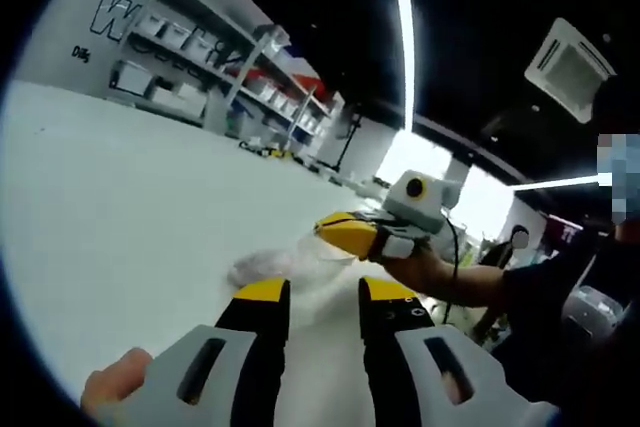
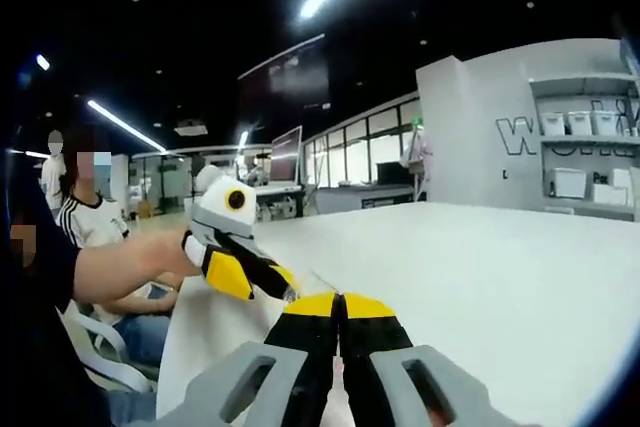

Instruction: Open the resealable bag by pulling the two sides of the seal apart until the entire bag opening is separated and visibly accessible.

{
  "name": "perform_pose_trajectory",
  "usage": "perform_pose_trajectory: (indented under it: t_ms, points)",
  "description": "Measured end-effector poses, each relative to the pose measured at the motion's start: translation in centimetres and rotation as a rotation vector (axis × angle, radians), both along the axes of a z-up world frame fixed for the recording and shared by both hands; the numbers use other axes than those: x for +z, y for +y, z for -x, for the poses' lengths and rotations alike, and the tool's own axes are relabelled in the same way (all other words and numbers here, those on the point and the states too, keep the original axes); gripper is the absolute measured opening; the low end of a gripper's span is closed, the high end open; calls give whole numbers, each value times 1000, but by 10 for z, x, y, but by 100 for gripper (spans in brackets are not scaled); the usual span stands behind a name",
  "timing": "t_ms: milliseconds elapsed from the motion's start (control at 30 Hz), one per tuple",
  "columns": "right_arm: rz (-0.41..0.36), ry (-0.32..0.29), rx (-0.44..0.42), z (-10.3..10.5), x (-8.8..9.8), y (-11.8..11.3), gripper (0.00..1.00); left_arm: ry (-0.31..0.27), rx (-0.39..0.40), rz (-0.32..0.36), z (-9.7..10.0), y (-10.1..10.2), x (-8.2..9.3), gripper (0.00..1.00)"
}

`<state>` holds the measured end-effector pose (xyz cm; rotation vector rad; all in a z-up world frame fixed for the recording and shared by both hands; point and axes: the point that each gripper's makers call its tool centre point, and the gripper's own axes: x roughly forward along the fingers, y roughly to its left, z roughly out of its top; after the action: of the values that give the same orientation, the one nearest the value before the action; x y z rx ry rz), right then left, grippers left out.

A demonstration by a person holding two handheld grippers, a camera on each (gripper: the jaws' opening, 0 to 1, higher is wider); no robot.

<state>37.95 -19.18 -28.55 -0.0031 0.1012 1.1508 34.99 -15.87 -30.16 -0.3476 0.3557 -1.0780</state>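
Left gripper (image 1: 325, 292) gapes wide before the clear resealable bag (image 1: 290, 265) on the white table (image 1: 130, 207); right gripper (image 2: 340, 300) has jaws pressed together.

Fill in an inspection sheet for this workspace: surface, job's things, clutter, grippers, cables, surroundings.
Surface: white table, flat and plain.
Job's things: clear resealable bag lying crumpled on the table ahead of the left jaws; seal too blurred to judge.
Clutter: nothing seen.
Grippers: left gripper jaws apart; right gripper jaws together near the bag's edge, grip unclear.
Cables: black cable hangs by the right gripper.
Surroundings: shelves with white bins, ceiling light strip, seated person.
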Motion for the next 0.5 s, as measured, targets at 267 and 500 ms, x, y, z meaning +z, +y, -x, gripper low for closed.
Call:
perform_pose_trajectory:
  t_ms: [267,500]
  points:
    - [-25,24,-4,-4,1,-1,0,-32,15,-10,2,0,-1,33]
    - [-32,38,-10,-8,0,-2,0,-79,22,-16,2,0,3,35]
